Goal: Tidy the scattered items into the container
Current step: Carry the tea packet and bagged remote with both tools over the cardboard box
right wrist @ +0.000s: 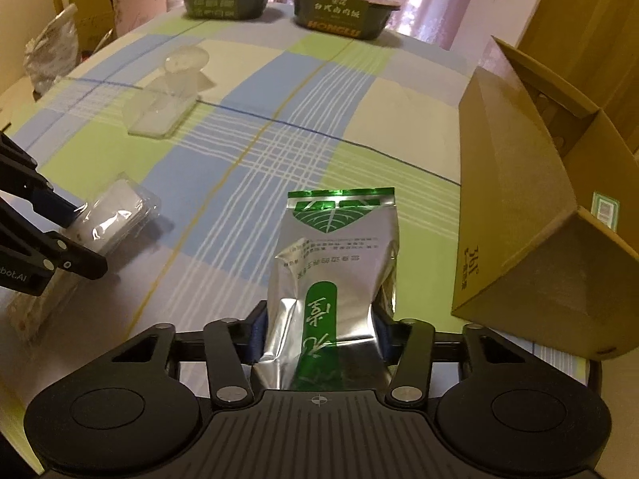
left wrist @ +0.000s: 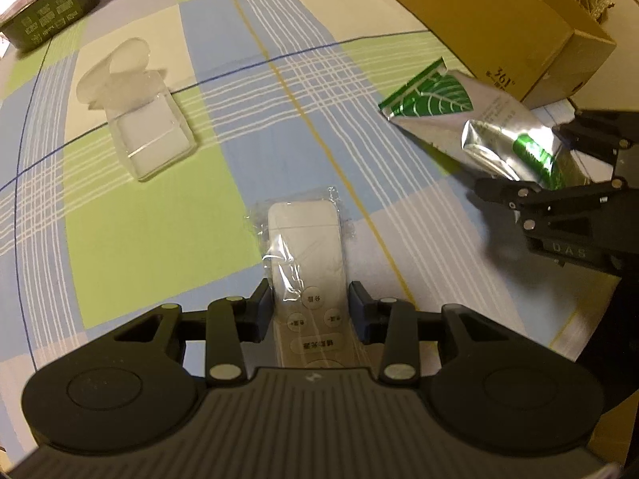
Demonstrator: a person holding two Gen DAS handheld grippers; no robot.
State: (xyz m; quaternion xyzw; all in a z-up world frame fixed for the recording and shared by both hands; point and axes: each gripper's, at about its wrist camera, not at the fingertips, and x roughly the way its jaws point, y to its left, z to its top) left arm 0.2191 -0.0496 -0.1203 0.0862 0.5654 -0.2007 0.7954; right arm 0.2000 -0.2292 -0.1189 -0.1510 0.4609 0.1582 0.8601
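1. The left gripper (left wrist: pixel 311 311) straddles a white remote (left wrist: pixel 305 263) wrapped in clear film. Its jaws stand partly apart; the left pad touches the remote's edge, while a thin gap shows at the right pad, so a firm grip cannot be confirmed.
2. The remote lies flat on the checked tablecloth (left wrist: pixel 159 239), buttons up, its far end pointing away from the gripper.
3. The right gripper (right wrist: pixel 319 335) is clamped on a silver and green foil pouch (right wrist: pixel 339 255). Both blue pads press into the pouch's lower part, and the foil creases between them.
4. The pouch sticks out forward from the gripper, its green sealed top farthest away. In the left wrist view it appears raised off the cloth, with its shadow below.
5. An open cardboard box (right wrist: pixel 515 215), the container, stands just to the right of the pouch, flaps raised. Its inside is mostly hidden.
6. A clear plastic case (left wrist: pixel 147 127) with a round flap lies on the cloth to the far left, well apart from both grippers.
7. Two dark food tubs (right wrist: pixel 343 8) sit at the far edge of the table, side by side.
8. Cartons and a plastic bag (right wrist: pixel 52 52) stand beyond the table's left edge.
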